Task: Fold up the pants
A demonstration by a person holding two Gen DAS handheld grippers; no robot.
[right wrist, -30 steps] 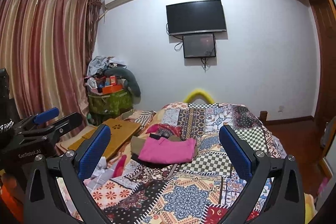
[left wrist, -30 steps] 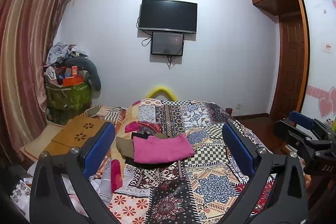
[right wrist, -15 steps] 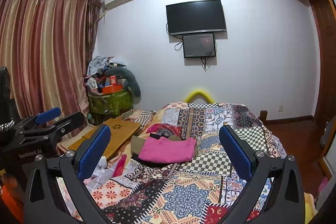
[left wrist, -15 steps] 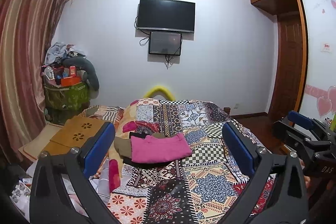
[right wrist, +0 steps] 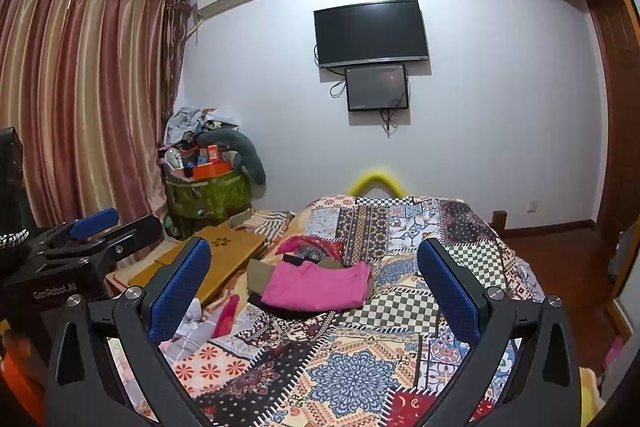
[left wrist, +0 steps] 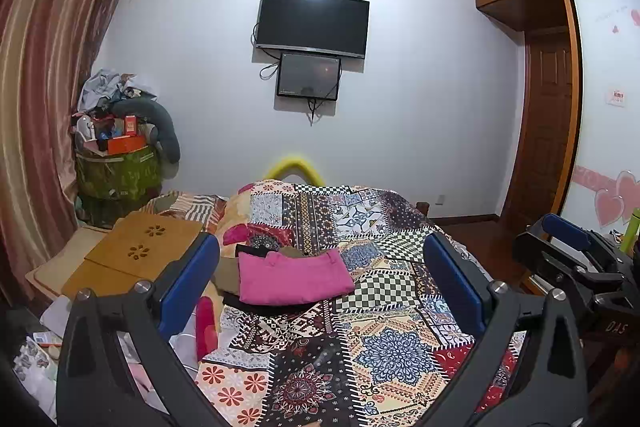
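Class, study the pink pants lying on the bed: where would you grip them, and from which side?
Probably grip the near edge of the pink pants, coming straight ahead over the quilt. They lie flat atop a pile, that edge unobstructed; both grippers are open and facing it.

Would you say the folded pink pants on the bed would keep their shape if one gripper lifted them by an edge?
Probably not: the pink pants look like soft cloth, so they would likely droop and unfold. They seem light. Resting on other garments, a push might drag those too.

folded pink pants (left wrist: 292,277) on quilt (left wrist: 376,339), fingers (left wrist: 188,283) apart
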